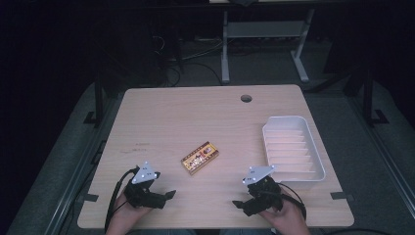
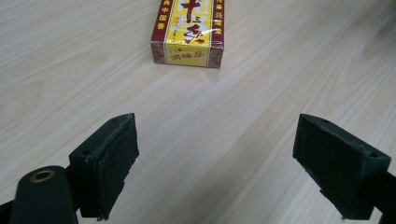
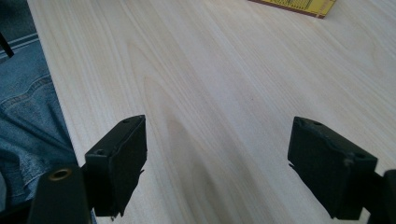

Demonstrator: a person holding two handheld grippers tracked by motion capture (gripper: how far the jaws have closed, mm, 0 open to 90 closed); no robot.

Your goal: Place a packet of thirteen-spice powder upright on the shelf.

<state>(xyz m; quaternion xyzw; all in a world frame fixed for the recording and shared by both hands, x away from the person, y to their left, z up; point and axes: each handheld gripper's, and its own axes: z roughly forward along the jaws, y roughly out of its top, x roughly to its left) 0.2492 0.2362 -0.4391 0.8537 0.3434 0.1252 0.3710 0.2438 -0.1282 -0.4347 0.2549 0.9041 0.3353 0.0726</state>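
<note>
Pale wood desk (image 1: 161, 112): carries a red-and-yellow seasoning box (image 1: 199, 157) lying flat mid-desk, left of the empty white tray (image 1: 292, 147).
Left tongs (image 1: 169, 195): spread, empty, aimed toward the box.
Right tongs (image 1: 238, 204): spread, empty, near the tray.

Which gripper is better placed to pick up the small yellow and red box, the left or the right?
Probably the left. The left gripper has its jaws wide open and the box lies straight ahead between them. From the right gripper, also open, the box sits off to one side, at the frame's top edge.
</note>
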